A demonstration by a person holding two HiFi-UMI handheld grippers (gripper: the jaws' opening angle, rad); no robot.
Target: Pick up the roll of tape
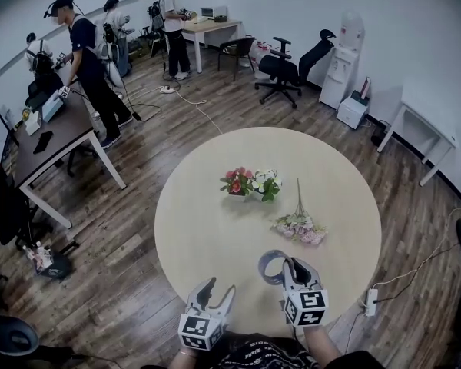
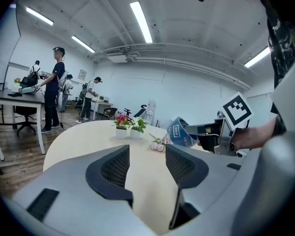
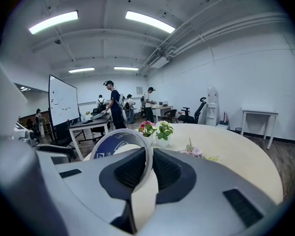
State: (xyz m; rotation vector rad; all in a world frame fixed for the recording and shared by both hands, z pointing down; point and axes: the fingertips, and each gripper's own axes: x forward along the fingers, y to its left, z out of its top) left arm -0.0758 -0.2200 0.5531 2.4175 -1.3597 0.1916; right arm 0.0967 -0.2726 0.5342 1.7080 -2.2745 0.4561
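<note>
Tape roll (image 3: 108,149) | your right claw (image 3: 148,167): clamped on its wall, ring on edge, bulging left of the jaws | your left claw (image 2: 147,163): jaws apart, empty, near on the left | place: over the bench (image 1: 200,214) near edge, flowers (image 1: 250,183) well beyond | judgement: grip looks made, only lifting remains

We hold a gripper in each hand, both angled slightly downward. Our left gripper (image 1: 218,290) has its jaws wide apart with nothing between them. Our right gripper (image 1: 293,269) is pinched on the roll of tape (image 1: 270,268).
</note>
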